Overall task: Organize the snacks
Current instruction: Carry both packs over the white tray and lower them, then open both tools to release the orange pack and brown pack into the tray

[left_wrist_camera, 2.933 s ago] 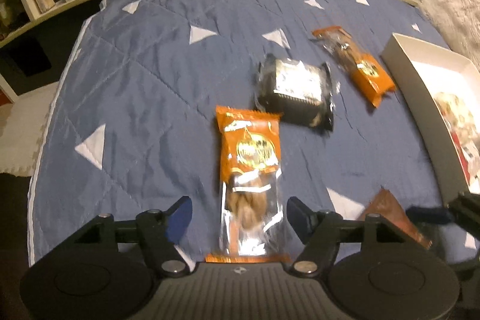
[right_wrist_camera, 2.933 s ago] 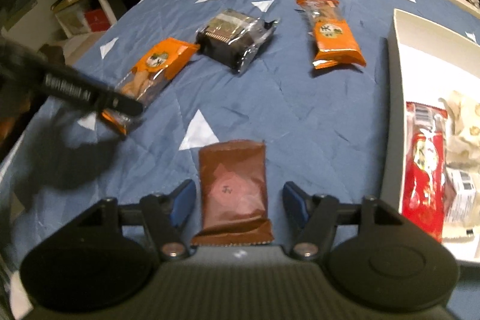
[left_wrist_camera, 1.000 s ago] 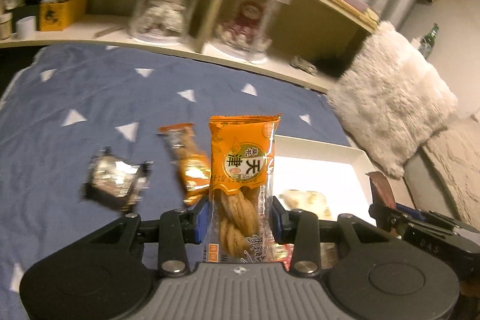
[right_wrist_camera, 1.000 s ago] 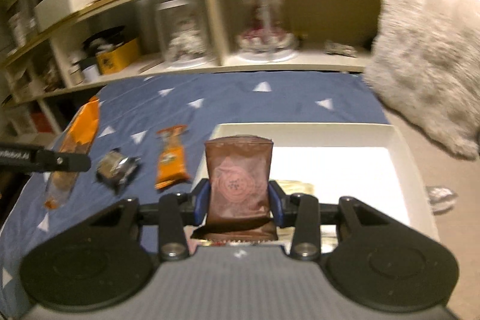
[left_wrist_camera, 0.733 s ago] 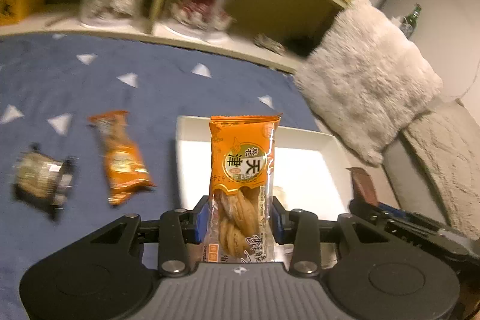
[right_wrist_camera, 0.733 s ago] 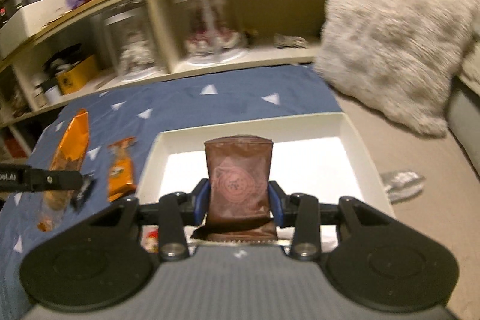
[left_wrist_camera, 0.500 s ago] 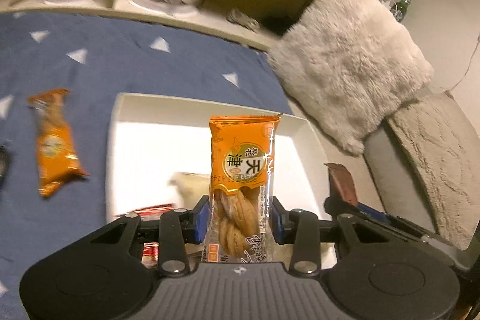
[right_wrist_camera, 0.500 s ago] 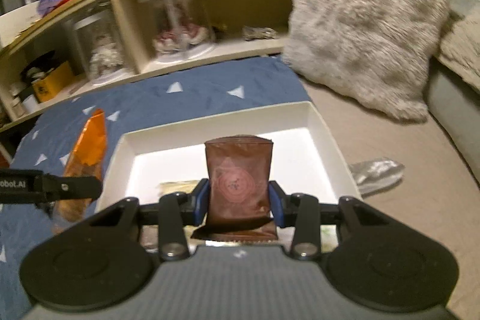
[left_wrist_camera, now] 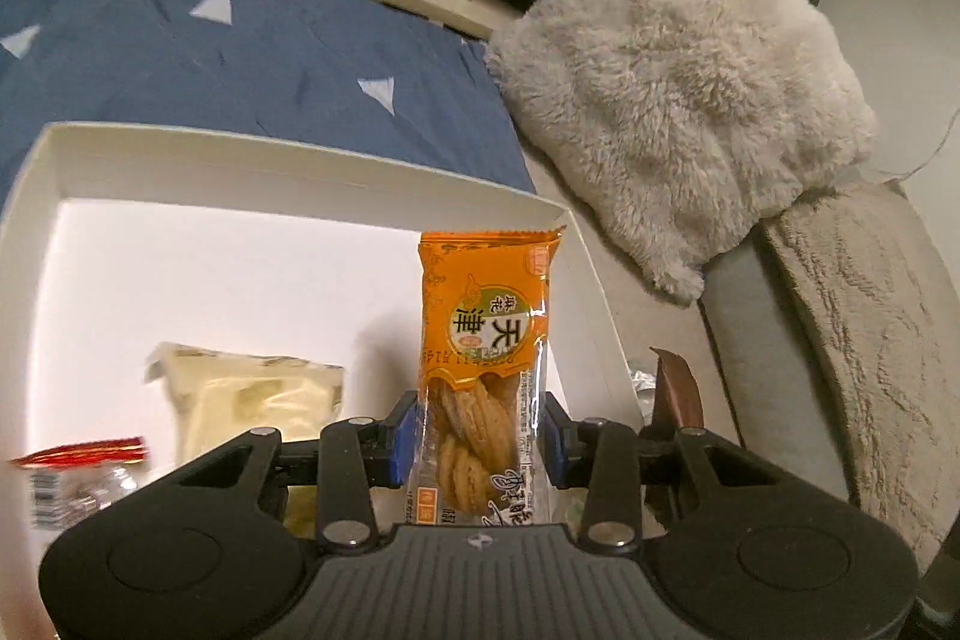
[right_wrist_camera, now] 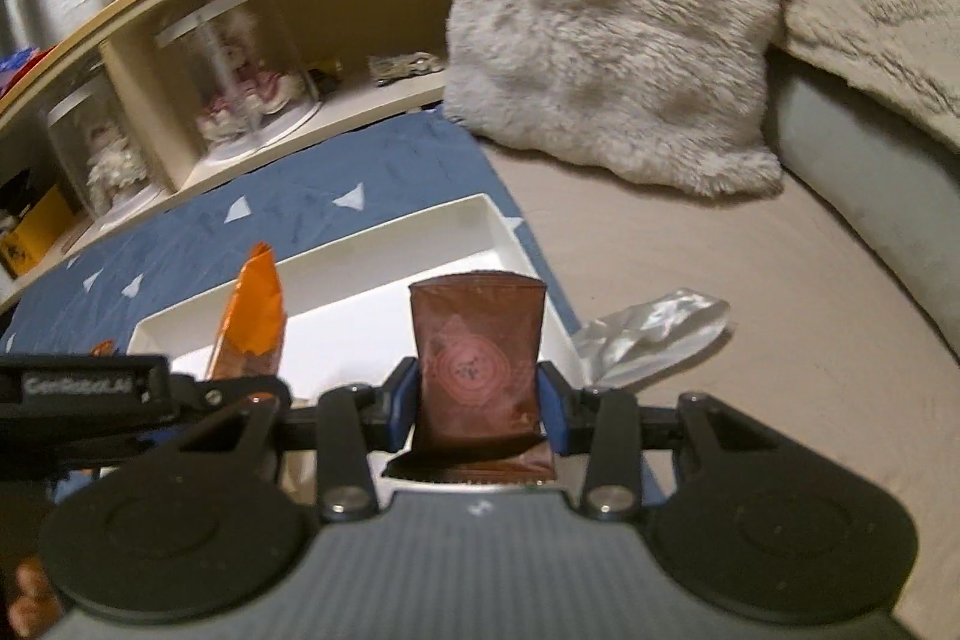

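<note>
My left gripper point(left_wrist_camera: 479, 436) is shut on an orange twisted-pastry packet point(left_wrist_camera: 485, 334) and holds it upright above the right side of the white tray point(left_wrist_camera: 288, 163). My right gripper point(right_wrist_camera: 477, 403) is shut on a brown snack packet point(right_wrist_camera: 477, 346) held upright over the tray's right end point(right_wrist_camera: 414, 220). The orange packet also shows in the right wrist view point(right_wrist_camera: 252, 322), left of the brown one. In the tray lie a pale yellow packet point(left_wrist_camera: 252, 394) and a red packet point(left_wrist_camera: 78, 460).
A fluffy white pillow point(left_wrist_camera: 678, 88) lies right of the tray on the beige bed. A silver wrapper point(right_wrist_camera: 654, 328) lies just beyond the tray's right edge. The blue quilt point(left_wrist_camera: 180, 58) spreads behind the tray, with a shelf of glass domes point(right_wrist_camera: 234, 58) at the back.
Both grippers have swung to the right with their packets, from over the blue quilt to above the white tray. Both stay shut.
</note>
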{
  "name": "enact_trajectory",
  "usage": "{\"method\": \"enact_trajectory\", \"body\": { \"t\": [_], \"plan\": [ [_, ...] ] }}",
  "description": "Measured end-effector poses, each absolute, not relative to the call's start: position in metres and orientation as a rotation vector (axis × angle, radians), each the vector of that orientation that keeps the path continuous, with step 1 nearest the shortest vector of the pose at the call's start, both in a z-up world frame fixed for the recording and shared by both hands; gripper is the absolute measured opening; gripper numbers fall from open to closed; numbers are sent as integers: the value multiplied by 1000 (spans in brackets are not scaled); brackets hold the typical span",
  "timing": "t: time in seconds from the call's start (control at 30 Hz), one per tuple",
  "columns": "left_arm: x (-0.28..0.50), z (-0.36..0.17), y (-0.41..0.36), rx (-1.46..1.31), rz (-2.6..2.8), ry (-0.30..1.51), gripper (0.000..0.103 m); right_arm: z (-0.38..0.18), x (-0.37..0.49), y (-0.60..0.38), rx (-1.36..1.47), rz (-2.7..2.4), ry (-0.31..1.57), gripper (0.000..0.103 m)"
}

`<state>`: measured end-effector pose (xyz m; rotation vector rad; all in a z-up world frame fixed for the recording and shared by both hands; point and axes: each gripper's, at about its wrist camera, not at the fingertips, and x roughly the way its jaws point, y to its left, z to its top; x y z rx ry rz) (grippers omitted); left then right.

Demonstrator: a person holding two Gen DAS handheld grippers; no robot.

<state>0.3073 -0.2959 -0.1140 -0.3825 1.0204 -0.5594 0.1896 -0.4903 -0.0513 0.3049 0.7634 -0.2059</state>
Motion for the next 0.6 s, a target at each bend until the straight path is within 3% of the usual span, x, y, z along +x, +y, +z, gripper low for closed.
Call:
{"method": "enact_trajectory", "body": {
  "t": [0.57,0.6],
  "plan": [
    [336,-136,-324,-316,-541,1024,43,-86,216,-513,403,-151,786,47],
    [336,-136,-325,-306,-540,1023,47,-88,217,-514,405,-153,788,47]
  ]
}}
